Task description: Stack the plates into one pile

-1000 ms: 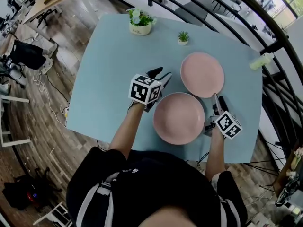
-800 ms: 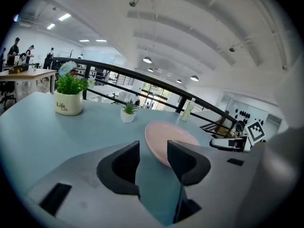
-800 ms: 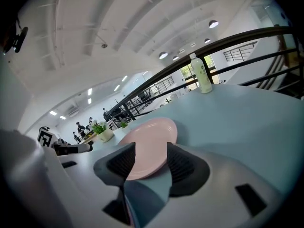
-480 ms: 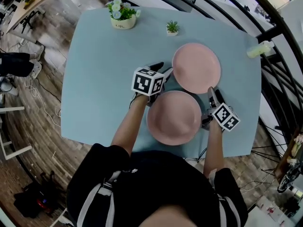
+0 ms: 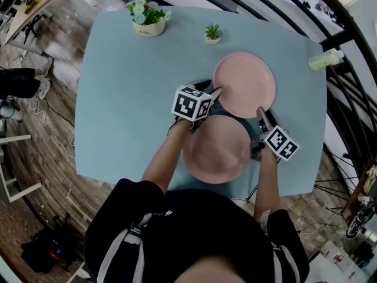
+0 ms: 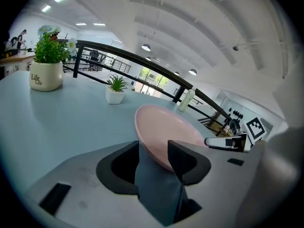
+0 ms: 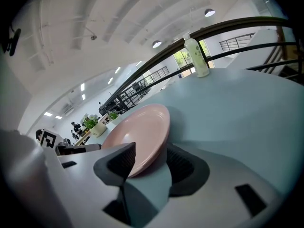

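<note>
The blue worktop (image 5: 123,99) carries two pink plates, which lie apart and unstacked. The near plate (image 5: 217,149) lies at 5 o'clock from the worktop's middle. The far plate (image 5: 244,82) lies at 1 o'clock, almost touching the near plate's far rim.

Both grippers are at the far plate. The left gripper (image 5: 210,89) is at its 8 o'clock rim. Its jaws have just been opening and stand wide, with the rim between them and no grip on it. The right gripper (image 5: 260,112) is at the 5 o'clock rim. Its jaws are also apart, with the rim in the gap and no squeeze to be seen.

A flower pot (image 5: 146,17) stands at the worktop's 11 o'clock corner. A small plant (image 5: 212,33) stands at 12 o'clock and a bottle (image 5: 325,59) at the 2 o'clock edge.
</note>
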A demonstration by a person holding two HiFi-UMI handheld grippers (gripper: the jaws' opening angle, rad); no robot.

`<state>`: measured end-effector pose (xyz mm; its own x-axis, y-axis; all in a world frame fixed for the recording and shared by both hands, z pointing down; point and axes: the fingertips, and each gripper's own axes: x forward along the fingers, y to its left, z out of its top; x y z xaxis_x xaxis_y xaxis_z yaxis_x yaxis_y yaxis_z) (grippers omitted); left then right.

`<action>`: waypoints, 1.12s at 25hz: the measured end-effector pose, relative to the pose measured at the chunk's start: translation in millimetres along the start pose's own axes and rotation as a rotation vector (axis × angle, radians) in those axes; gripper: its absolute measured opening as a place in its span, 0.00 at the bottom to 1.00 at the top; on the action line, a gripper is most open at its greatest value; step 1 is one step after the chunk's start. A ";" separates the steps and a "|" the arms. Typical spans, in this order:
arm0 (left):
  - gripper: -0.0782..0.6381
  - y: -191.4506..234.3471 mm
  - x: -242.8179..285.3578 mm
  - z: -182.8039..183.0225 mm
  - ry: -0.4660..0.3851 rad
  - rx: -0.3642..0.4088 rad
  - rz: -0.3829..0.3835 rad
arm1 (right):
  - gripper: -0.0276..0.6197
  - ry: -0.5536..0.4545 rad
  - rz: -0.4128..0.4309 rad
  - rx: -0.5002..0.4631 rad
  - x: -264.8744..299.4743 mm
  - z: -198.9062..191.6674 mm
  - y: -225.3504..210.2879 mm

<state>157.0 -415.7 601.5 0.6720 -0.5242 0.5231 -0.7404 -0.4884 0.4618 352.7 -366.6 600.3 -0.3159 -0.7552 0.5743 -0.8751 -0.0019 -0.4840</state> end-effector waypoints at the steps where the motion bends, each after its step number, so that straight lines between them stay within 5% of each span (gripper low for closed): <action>1: 0.35 -0.3 0.9 0.3 -0.002 -0.005 -0.005 | 0.36 0.007 0.006 0.003 1.1 -0.2 0.3; 9: 0.33 5.8 4.2 6.0 -0.016 -0.025 -0.010 | 0.24 0.020 0.014 0.002 6.6 0.1 0.9; 28: 0.30 -11.2 -44.2 25.5 -0.085 0.045 0.044 | 0.25 -0.053 0.083 -0.013 -25.5 6.6 36.1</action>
<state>135.8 -404.8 555.0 0.6393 -0.6021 0.4782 -0.7689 -0.4938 0.4062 331.5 -351.7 563.9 -0.3679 -0.7859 0.4971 -0.8515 0.0699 -0.5198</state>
